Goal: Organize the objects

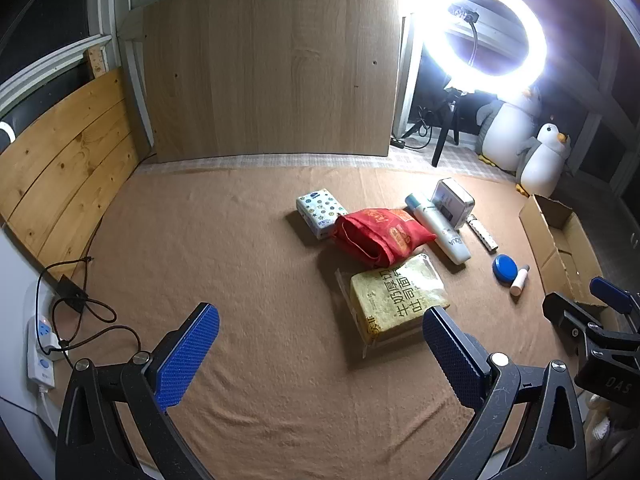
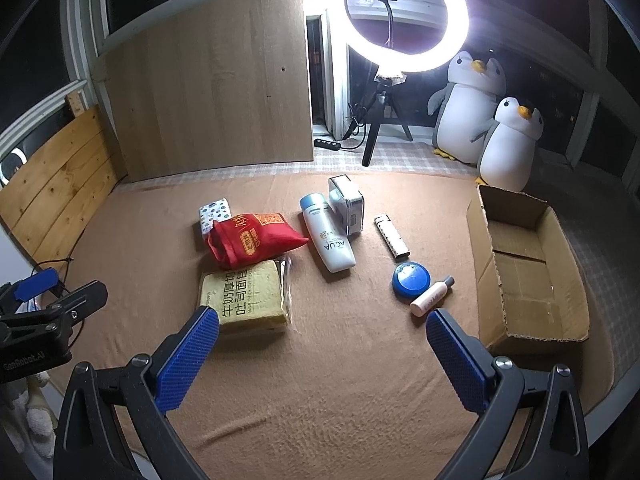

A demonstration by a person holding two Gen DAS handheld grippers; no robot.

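Note:
Several items lie on a tan blanket (image 2: 320, 380): a yellow bread pack (image 2: 246, 298), a red bag (image 2: 252, 240), a patterned tissue pack (image 2: 214, 212), a white lotion bottle (image 2: 328, 236), a grey tin box (image 2: 347, 204), a slim white stick (image 2: 391, 236), a blue round jar (image 2: 411, 276) and a small pink tube (image 2: 432, 296). An open cardboard box (image 2: 528, 264) stands at the right. My left gripper (image 1: 320, 334) is open over the blanket, near the bread pack (image 1: 398, 300). My right gripper (image 2: 322, 334) is open too, with nothing between its fingers.
A lit ring light (image 2: 400, 20) on a tripod and two plush penguins (image 2: 492, 120) stand at the back. A wooden board (image 2: 208, 88) leans against the window. A power strip (image 1: 40, 352) with cables lies at the left edge, beside plank panelling (image 1: 68, 168).

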